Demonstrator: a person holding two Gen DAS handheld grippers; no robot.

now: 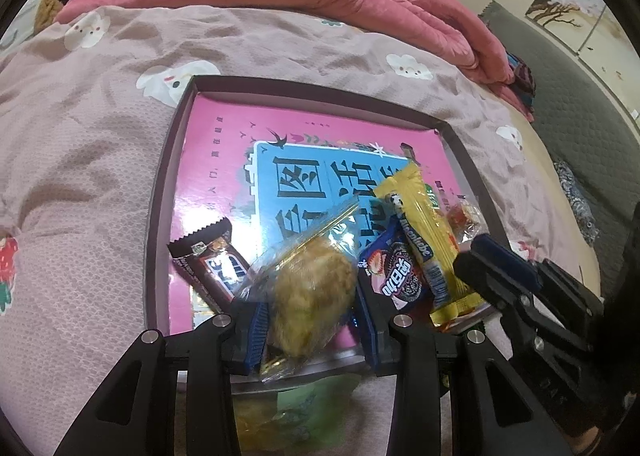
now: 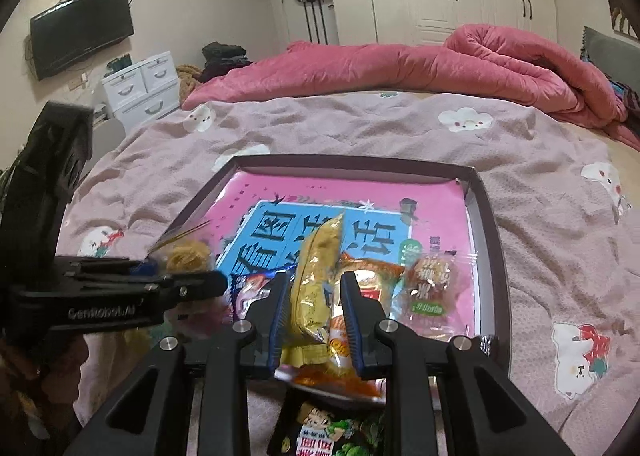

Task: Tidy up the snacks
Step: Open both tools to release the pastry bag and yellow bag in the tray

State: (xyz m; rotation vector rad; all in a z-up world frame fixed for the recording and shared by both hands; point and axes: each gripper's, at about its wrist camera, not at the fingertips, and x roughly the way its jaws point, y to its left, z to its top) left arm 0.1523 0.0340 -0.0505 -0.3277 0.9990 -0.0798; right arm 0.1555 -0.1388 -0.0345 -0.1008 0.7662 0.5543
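A dark-rimmed tray (image 1: 320,86) with a pink and blue printed bottom lies on the bed. My left gripper (image 1: 310,310) is shut on a clear-wrapped golden pastry (image 1: 312,288) over the tray's near edge. My right gripper (image 2: 316,288) is shut on a long yellow snack packet (image 2: 318,268), which rests partly on an orange packet (image 2: 372,276). In the left wrist view the right gripper (image 1: 478,254) sits at the near end of the yellow packet (image 1: 416,224). A brown chocolate bar (image 1: 208,264), a blue cookie packet (image 1: 394,276) and a clear-wrapped red candy (image 2: 430,284) lie in the tray (image 2: 360,162).
The bed cover (image 2: 540,192) is pinkish with cartoon prints, and a rolled pink quilt (image 2: 400,64) lies at its far side. A green packet (image 1: 312,404) and a dark packet (image 2: 328,432) lie on the bed just outside the tray's near edge. White drawers (image 2: 140,88) stand beyond the bed.
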